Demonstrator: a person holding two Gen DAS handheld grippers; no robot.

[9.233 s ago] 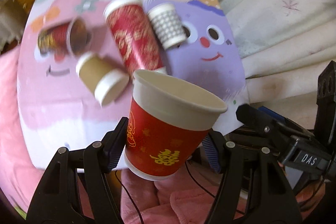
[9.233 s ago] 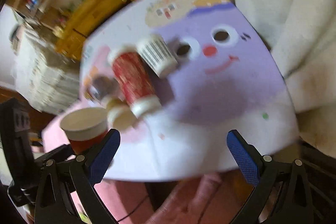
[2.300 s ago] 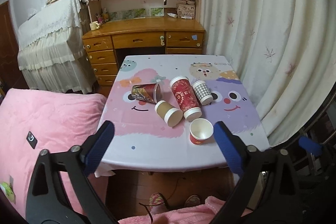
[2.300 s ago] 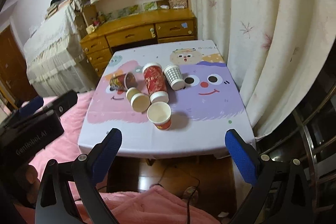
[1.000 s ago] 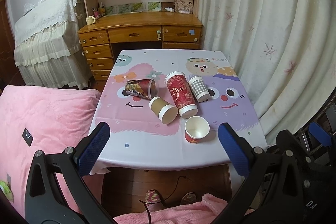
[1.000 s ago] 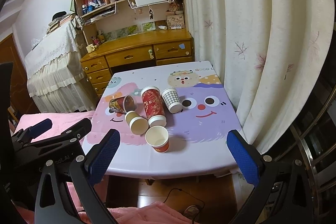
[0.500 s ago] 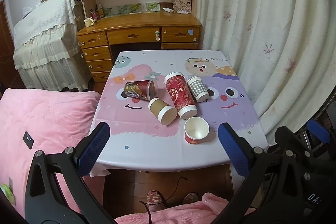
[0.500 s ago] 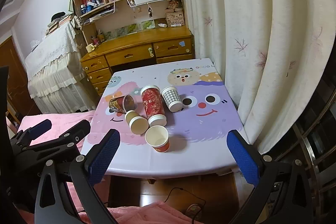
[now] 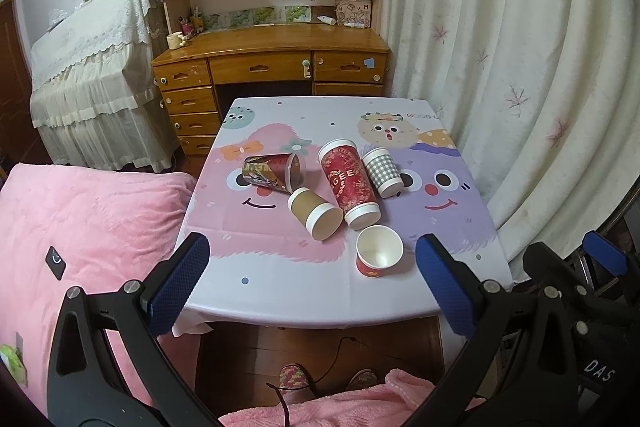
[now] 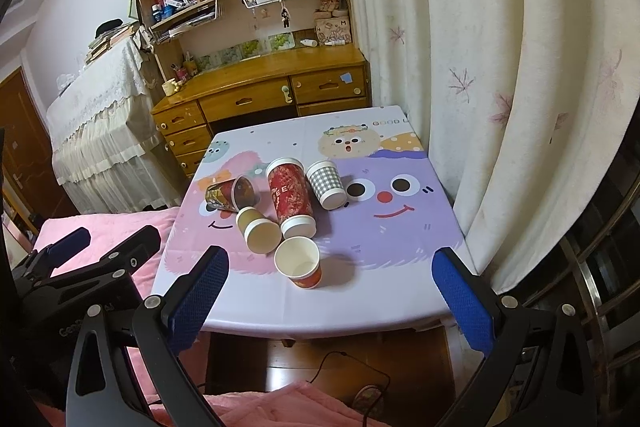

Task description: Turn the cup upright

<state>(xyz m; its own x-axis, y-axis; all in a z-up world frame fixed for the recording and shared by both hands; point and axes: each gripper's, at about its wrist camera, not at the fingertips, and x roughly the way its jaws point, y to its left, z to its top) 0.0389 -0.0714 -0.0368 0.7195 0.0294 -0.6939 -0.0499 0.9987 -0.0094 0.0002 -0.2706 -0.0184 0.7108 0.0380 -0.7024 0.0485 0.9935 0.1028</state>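
Observation:
A small red cup (image 9: 378, 257) stands upright, mouth up, near the front edge of the cartoon-print table (image 9: 280, 267); it also shows in the right wrist view (image 10: 299, 263). Behind it lie several cups on their sides: a tall red one (image 9: 349, 183), a brown one (image 9: 314, 213), a grey checked one (image 9: 382, 171) and a dark patterned one (image 9: 274, 172). My left gripper (image 9: 312, 283) is open and empty, held back from the table. My right gripper (image 10: 330, 297) is open and empty too.
A pink bed (image 9: 80, 227) lies left of the table. White curtains (image 9: 520, 67) hang at the right. A wooden desk (image 9: 272, 63) with bookshelves stands behind. My feet (image 9: 294, 377) are on the wood floor below the table edge.
9 s ago my left gripper held the small red cup above the table. It now stands upright on the table, both grippers are open and have drawn well back. Little movement in the last second.

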